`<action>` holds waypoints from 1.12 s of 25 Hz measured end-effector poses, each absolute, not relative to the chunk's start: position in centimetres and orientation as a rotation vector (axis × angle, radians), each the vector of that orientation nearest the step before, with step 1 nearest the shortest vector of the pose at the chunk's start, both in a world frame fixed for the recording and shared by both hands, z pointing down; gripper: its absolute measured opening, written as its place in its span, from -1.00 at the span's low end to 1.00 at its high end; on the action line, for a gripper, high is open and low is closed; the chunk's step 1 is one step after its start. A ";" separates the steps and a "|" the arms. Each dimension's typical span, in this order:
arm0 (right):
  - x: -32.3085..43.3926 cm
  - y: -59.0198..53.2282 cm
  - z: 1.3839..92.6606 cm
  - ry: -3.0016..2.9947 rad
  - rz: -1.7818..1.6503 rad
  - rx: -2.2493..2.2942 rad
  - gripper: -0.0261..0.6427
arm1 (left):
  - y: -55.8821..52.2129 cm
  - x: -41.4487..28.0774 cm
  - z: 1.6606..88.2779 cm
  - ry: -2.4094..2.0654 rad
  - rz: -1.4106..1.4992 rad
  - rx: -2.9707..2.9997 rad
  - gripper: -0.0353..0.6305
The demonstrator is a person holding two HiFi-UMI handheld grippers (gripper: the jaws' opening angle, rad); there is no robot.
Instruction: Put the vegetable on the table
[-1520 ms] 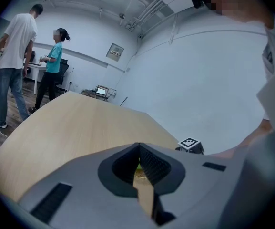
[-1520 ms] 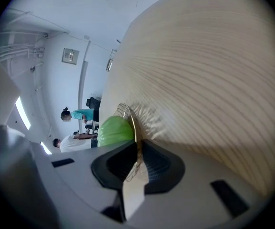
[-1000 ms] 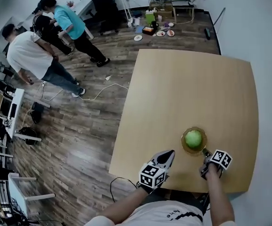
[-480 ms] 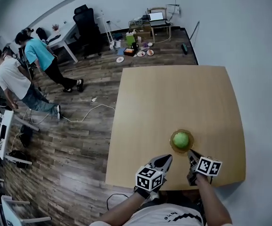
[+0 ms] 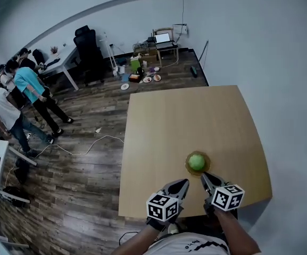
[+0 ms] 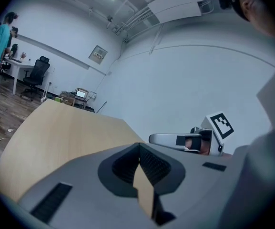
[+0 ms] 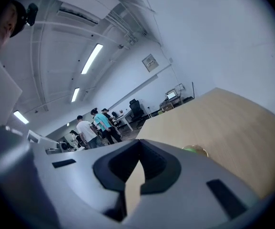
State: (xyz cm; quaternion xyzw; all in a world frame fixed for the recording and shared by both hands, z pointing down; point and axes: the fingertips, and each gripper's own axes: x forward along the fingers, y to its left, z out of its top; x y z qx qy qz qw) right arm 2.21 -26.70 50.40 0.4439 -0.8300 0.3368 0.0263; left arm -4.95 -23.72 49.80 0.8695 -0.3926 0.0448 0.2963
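Note:
A round green vegetable (image 5: 197, 162) sits in a small yellow-brown dish (image 5: 188, 166) on the light wooden table (image 5: 196, 116), near its front edge. My right gripper (image 5: 203, 176) is shut and empty, with its tip just short of the dish's near side. Also shut and empty, my left gripper (image 5: 182, 183) is a little left of it, over the table's front edge. In the right gripper view the vegetable (image 7: 189, 149) peeks over the shut right gripper (image 7: 139, 155). The left gripper view shows the shut left gripper (image 6: 138, 145) and the right gripper (image 6: 152, 138) beside it.
The table's front edge (image 5: 158, 212) lies under both grippers, and a white wall (image 5: 281, 89) runs along its right side. Several people (image 5: 20, 94) stand far left on the wood floor. An office chair (image 5: 88, 47), floor clutter (image 5: 142, 74) and a cable (image 5: 84, 149) lie beyond.
The head view has tilted up, so more of the room shows. The right gripper has moved from the dish's near right to its near side. The left gripper stays at the front edge.

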 end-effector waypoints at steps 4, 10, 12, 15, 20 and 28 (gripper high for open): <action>2.3 -25.9 47.3 -2.590 0.915 1.423 -0.88 | -23.1 -4.9 48.1 -1.046 0.106 2.358 -0.86; 2.1 -24.9 45.0 -2.624 0.855 1.450 -0.88 | -22.5 -5.2 46.2 -1.058 0.078 2.390 -0.86; 1.8 -24.5 44.6 -2.631 0.842 1.449 -0.88 | -22.2 -5.5 45.7 -1.063 0.070 2.400 -0.86; 1.5 -24.2 43.8 -2.637 0.826 1.444 -0.88 | -22.0 -5.7 44.7 -1.066 0.064 2.412 -0.86; 1.4 -24.4 43.2 -2.644 0.753 1.426 -0.88 | -22.3 -5.2 44.0 -1.075 0.067 2.431 -0.86; 1.3 -24.3 43.3 -2.661 0.724 1.418 -0.88 | -22.4 -5.1 43.9 -1.086 0.063 2.447 -0.86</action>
